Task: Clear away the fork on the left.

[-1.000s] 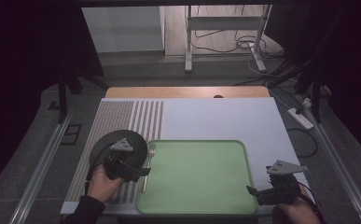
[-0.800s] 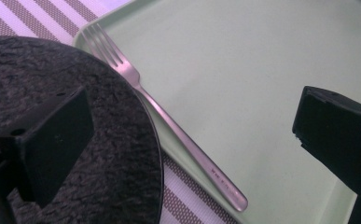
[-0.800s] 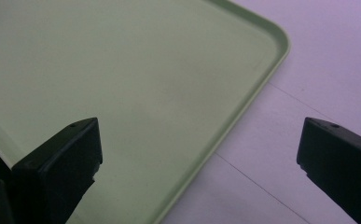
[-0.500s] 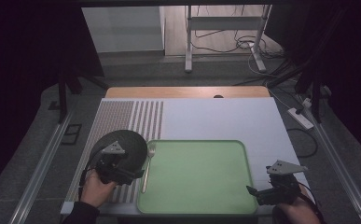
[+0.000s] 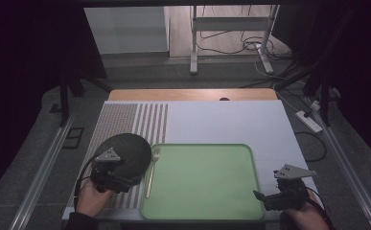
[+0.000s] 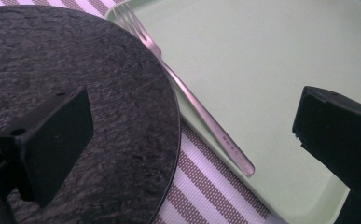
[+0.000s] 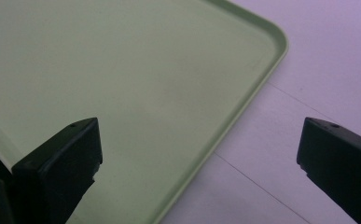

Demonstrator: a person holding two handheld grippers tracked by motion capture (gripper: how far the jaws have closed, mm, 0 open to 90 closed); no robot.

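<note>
Right now your left tool (image 5: 118, 179) hangs wide open and empty over the dark round plate (image 5: 128, 148) near the worktop's (image 5: 221, 120) front-left corner, where a fork (image 5: 150, 172) lies between plate and green tray (image 5: 202, 179), its handle on the tray's left rim. Your right tool (image 5: 264, 199), equally spread and holding nothing, hovers at the tray's front-right corner.

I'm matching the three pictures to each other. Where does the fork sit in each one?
High view: the fork lies along the green tray's left rim, beside the dark plate.
Left gripper view: fork runs diagonally from top centre, between plate and tray.
Right gripper view: not in it.
Shared landmark: the green tray.
</note>
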